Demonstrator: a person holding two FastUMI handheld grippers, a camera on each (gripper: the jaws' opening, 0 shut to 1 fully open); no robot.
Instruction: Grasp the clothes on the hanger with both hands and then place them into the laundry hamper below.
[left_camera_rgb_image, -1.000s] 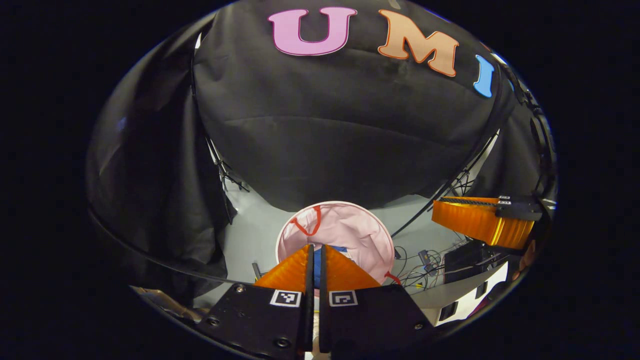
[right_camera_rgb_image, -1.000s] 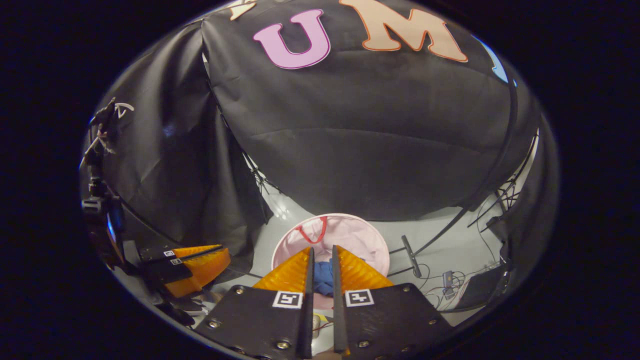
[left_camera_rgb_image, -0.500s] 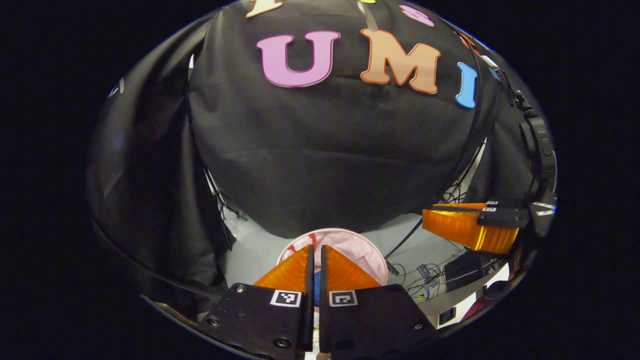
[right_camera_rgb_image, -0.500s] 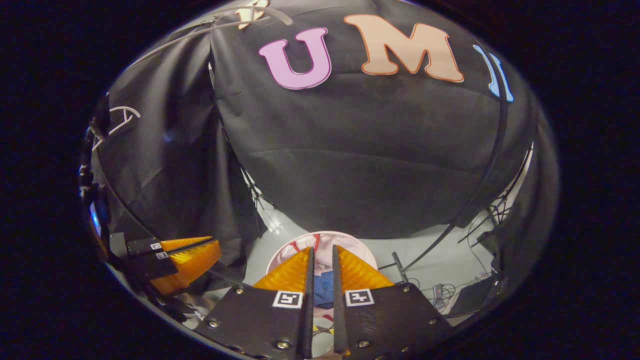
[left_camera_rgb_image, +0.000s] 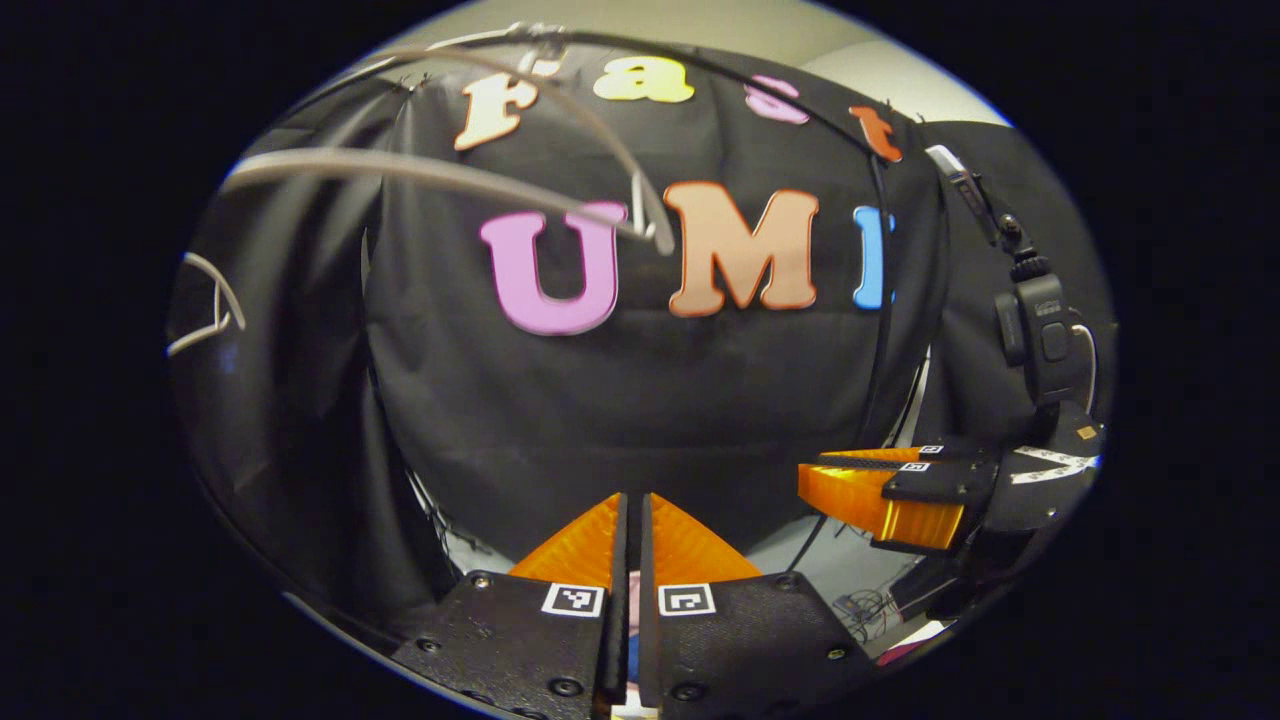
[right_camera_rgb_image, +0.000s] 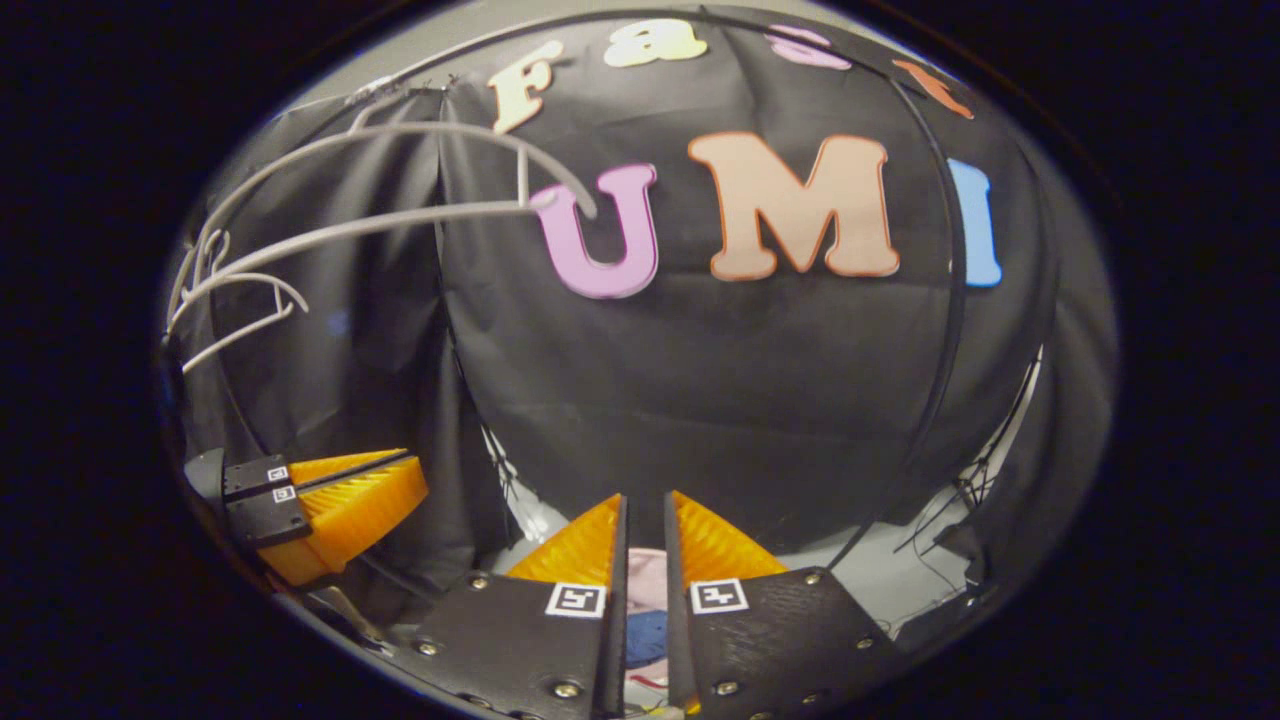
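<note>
Clothes (right_camera_rgb_image: 645, 632) look already dropped: a bit of blue cloth sits down in the pink hamper (right_camera_rgb_image: 648, 590), seen through the slot of the right gripper (right_camera_rgb_image: 643, 520). Since a second ago both cameras have tipped up, so the hamper slid down to the bottom edge and bare hangers (right_camera_rgb_image: 400, 215) came in up top. Reads like that piece is done and the hands are lifting away. Left gripper (left_camera_rgb_image: 630, 515) is nearly closed on nothing, right one slightly apart, also empty. Plenty of open air between them; the hanger arm (left_camera_rgb_image: 430, 172) overhead is the only thing to bump.
</note>
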